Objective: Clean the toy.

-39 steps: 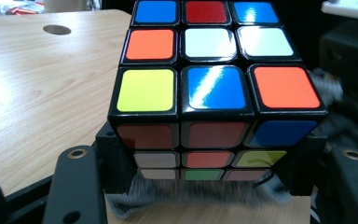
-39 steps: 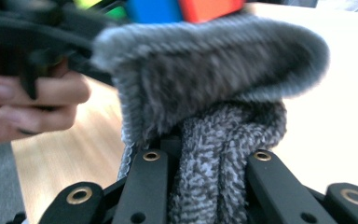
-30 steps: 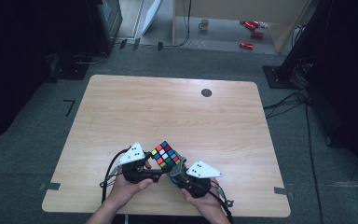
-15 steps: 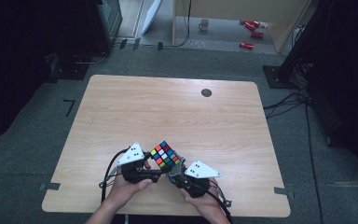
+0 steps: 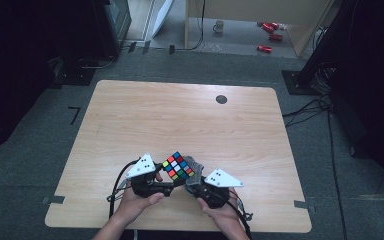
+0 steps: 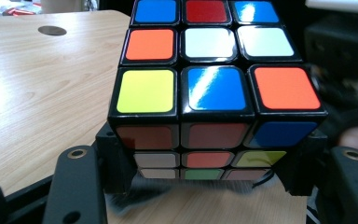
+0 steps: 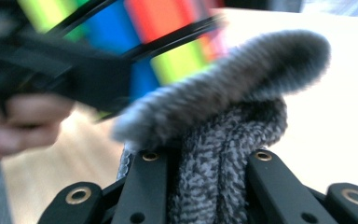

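Note:
A scrambled Rubik's cube [image 5: 178, 167] is held just above the wooden table [image 5: 180, 115] near its front edge. My left gripper [image 5: 174, 181] is shut on it; in the left gripper view the cube [image 6: 214, 88] sits between the two black jaws of that gripper [image 6: 209, 164], with blue, red, orange, white and yellow squares facing up. My right gripper [image 5: 195, 177] is shut on a grey fuzzy cloth [image 5: 194, 164]. In the right gripper view the cloth [image 7: 228, 140] bulges out of the gripper [image 7: 205, 172] and lies against the blurred cube [image 7: 168, 28].
A dark round grommet [image 5: 221, 99] sits near the table's far right. Cables trail from both grippers over the front edge. On the floor beyond the table stand dark equipment stands, a mug [image 5: 219, 26] and red cans [image 5: 270, 35].

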Demonstrator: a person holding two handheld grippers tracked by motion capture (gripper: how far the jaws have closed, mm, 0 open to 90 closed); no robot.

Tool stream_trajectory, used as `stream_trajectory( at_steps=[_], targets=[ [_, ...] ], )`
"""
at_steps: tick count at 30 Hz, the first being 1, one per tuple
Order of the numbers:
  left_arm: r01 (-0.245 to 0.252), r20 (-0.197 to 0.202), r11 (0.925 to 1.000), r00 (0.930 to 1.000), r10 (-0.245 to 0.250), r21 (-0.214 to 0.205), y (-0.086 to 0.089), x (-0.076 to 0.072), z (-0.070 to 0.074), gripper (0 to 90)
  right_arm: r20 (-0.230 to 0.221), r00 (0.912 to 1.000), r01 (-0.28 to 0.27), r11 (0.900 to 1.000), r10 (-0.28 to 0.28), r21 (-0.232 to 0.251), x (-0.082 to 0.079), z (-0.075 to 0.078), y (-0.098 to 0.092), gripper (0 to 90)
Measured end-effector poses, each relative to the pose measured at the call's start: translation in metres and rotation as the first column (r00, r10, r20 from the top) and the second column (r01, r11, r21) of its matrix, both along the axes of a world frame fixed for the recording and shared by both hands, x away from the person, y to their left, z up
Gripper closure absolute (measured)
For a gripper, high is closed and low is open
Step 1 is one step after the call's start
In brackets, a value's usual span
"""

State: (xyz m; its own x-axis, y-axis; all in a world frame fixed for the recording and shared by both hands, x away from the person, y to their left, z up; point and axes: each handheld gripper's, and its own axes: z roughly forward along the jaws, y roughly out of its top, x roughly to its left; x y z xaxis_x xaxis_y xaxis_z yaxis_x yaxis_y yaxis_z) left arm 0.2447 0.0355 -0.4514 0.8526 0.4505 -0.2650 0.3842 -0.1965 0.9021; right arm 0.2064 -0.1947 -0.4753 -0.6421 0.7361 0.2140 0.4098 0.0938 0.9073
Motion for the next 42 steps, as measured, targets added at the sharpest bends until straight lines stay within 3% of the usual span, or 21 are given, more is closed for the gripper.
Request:
stream_trajectory(
  at_steps=[1,3,6,8,12,14,19,21,23,25,27,31,36,39,42],
  targets=[
    [0.001,-0.001,1.0000,1.0000,-0.001,0.001,-0.001,0.000,0.000,35.2,-0.008,0.9999,0.013,0.9998,-0.013,0.013,0.001,0.001,-0.003,77.8],
    [0.003,-0.004,1.0000,1.0000,-0.003,0.005,-0.001,0.001,-0.001,35.2,-0.003,1.0000,0.008,0.9999,-0.008,-0.008,-0.002,-0.001,0.001,77.8],
    [0.000,-0.003,0.9999,1.0000,0.000,0.012,-0.001,0.001,-0.002,35.2,-0.002,0.9983,-0.058,0.9970,0.058,-0.051,-0.009,-0.006,0.016,77.7],
    [-0.003,-0.002,1.0000,1.0000,0.003,0.005,0.001,0.001,-0.001,35.2,0.013,0.9976,-0.067,0.9948,0.068,-0.076,-0.008,-0.005,0.018,77.6],
    [-0.001,-0.003,1.0000,1.0000,0.001,0.003,0.000,0.001,-0.001,35.2,-0.003,0.9997,0.024,0.9997,-0.024,0.001,0.001,0.001,-0.003,77.6],
    [0.002,-0.005,1.0000,1.0000,-0.002,0.006,-0.002,0.001,-0.001,35.2,0.001,0.9995,0.033,0.9994,-0.033,-0.010,0.000,0.000,-0.001,77.7],
    [0.001,0.000,0.9999,1.0000,-0.001,0.012,-0.002,-0.001,-0.001,35.2,0.019,0.9973,-0.068,0.9930,0.070,-0.097,-0.012,-0.007,0.023,77.4],
    [0.000,0.002,1.0000,1.0000,0.000,0.005,0.000,0.000,0.000,35.2,0.022,0.9980,-0.058,0.9949,0.060,-0.082,-0.009,-0.004,0.018,77.3],
    [-0.001,-0.002,1.0000,1.0000,0.001,0.004,0.000,0.001,0.000,35.2,0.010,0.9998,0.020,0.9994,-0.020,-0.026,-0.001,0.000,0.002,77.3],
    [0.002,-0.006,1.0000,1.0000,-0.002,0.007,-0.002,0.001,-0.001,35.2,0.002,0.9988,0.050,0.9987,-0.050,-0.005,0.001,0.002,-0.005,77.4],
    [0.003,-0.004,0.9999,1.0000,-0.003,0.013,-0.003,0.000,-0.002,35.2,0.003,0.9994,0.035,0.9990,-0.035,-0.027,-0.002,-0.001,0.001,77.3],
    [0.006,0.002,0.9997,1.0000,-0.006,0.026,-0.002,-0.001,-0.003,35.2,-0.003,0.9979,-0.065,0.9938,0.065,-0.091,-0.008,-0.007,0.018,76.8],
    [0.011,-0.005,0.9999,0.9999,-0.011,0.011,-0.002,0.000,-0.002,35.2,-0.010,0.9995,0.031,0.9995,-0.031,-0.002,0.001,0.000,-0.006,77.0],
    [0.008,-0.002,0.9998,1.0000,-0.008,0.020,-0.003,0.000,-0.003,35.2,-0.012,0.9996,-0.025,0.9992,0.024,-0.033,-0.004,-0.005,0.006,77.0],
    [0.005,0.000,0.9998,1.0000,-0.005,0.020,-0.001,0.000,-0.002,35.2,0.010,0.9965,-0.081,0.9920,0.082,-0.097,-0.010,-0.007,0.020,76.9]
  ],
)
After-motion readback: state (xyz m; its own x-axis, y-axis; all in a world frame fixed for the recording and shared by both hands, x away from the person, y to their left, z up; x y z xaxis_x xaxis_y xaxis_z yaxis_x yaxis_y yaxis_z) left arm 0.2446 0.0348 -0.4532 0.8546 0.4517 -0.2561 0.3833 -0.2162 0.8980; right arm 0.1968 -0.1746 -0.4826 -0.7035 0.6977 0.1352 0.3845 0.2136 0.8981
